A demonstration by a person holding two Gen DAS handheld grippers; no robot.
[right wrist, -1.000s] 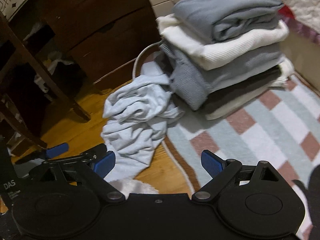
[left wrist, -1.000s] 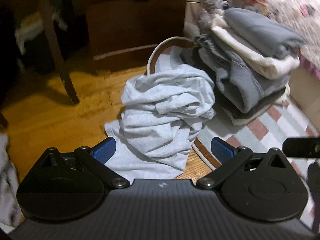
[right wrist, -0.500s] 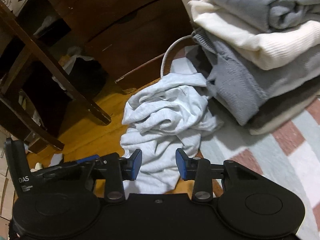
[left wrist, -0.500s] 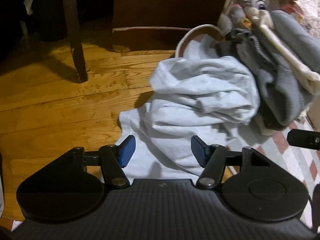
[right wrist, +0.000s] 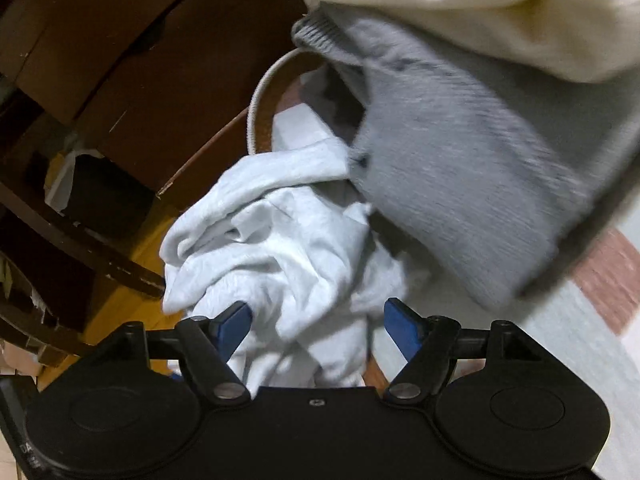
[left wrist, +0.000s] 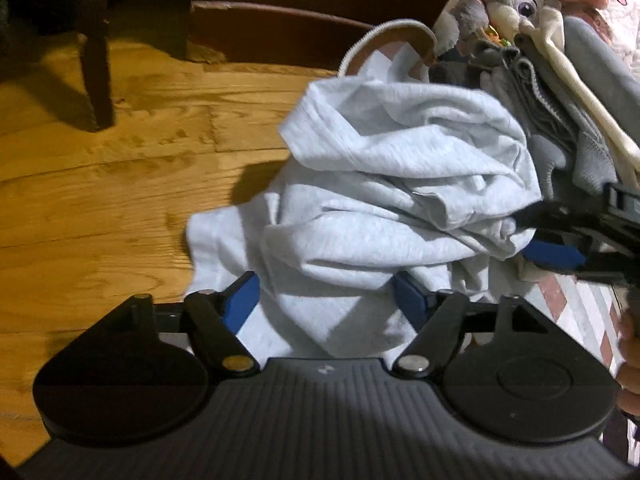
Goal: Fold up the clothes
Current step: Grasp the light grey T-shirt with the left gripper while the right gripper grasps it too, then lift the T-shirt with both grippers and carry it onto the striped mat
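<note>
- We have the left gripper (left wrist: 326,298) low over the near edge of the crumpled light-grey garment (left wrist: 384,200); jaws apart, cloth lying between the blue pads, nothing pinched.
- Right gripper (right wrist: 318,326) is also spread wide, hovering over the same garment (right wrist: 280,248) from its right side. In the left view its fingers (left wrist: 554,254) sit at the bundle's right fringe; we can't tell if they touch the cloth.
- Garment location: on the floor, bunched in a heap. Near-left part is on the wood floor (left wrist: 120,184), far-right part is over the striped rug (left wrist: 576,304) edge and up against the folded stack (right wrist: 472,184) on the right.
- Plush toy (left wrist: 520,4) sits at the far right beyond the stack, out of the way.
- Handling, our read: thin jersey knit, light, floppy, no stiffness. It will sag and drag from any single pinch, so two grips are needed.
- Grip: the flat single-layer flap at the near-left looks the best take for the left; the right should go for a loose edge on the bundle's right, not the thick middle folds.
- Orientation: no collar, hem or sleeve readable, so we can't say which way it points. The heap's long axis runs roughly near-left to far-right.
- Risk: the right pads snagging the stack's grey knit beside the bundle.
</note>
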